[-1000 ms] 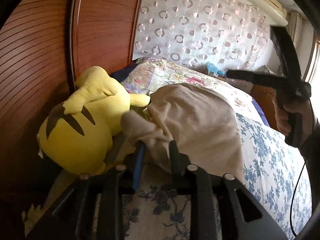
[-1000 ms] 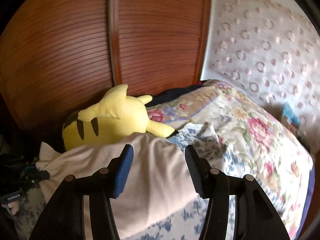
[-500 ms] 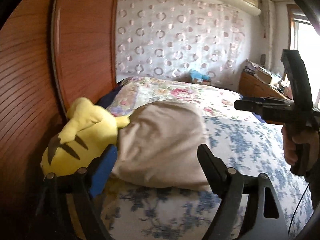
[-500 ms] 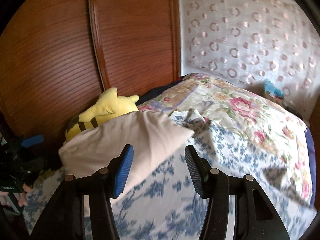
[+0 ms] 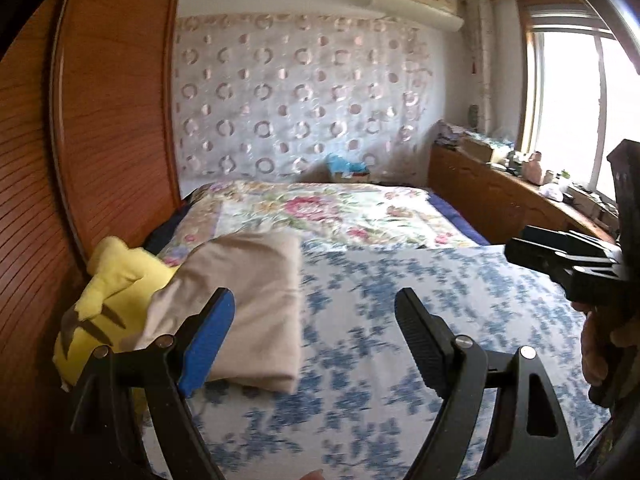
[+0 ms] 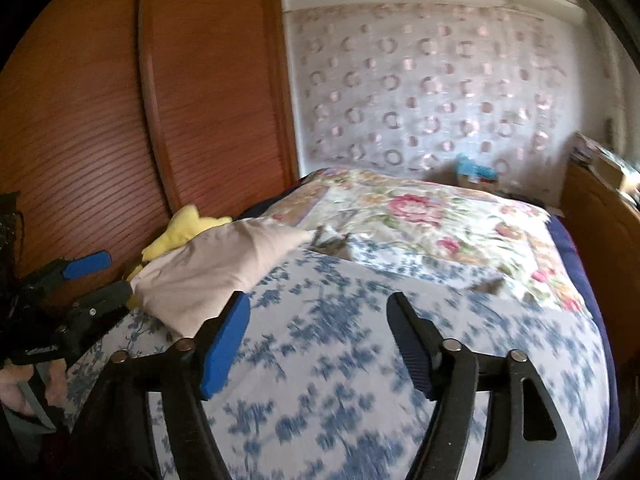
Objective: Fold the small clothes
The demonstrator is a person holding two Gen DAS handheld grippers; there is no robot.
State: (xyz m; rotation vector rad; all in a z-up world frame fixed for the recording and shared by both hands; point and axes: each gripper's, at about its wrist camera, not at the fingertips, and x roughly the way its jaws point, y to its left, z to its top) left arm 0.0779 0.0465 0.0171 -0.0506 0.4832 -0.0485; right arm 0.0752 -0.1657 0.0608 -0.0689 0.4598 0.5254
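A folded beige garment (image 5: 244, 304) lies on the blue-flowered bedspread (image 5: 400, 360) against a yellow plush toy (image 5: 104, 300); the right wrist view shows the garment (image 6: 216, 268) left of centre. My left gripper (image 5: 314, 312) hangs open above the bedspread, just right of the garment, with nothing between its fingers. My right gripper (image 6: 318, 316) is over bare bedspread (image 6: 360, 360) with its jaws opening and nothing between them. Each gripper appears in the other's view: the right one (image 5: 560, 256) at the far right, the left one (image 6: 96, 276) at the far left beside the garment.
A wooden headboard (image 5: 100, 120) rises on the left. A pink-flowered quilt (image 5: 320, 212) covers the far half of the bed. Wooden cabinets (image 5: 500, 196) with clutter run under the window on the right. A curtain with rings (image 5: 300, 100) hangs behind the bed.
My left gripper let go of the beige garment, opened wide and drew back and up. My right gripper swung away to the right and widened its jaws. The garment now rests folded against the plush toy.
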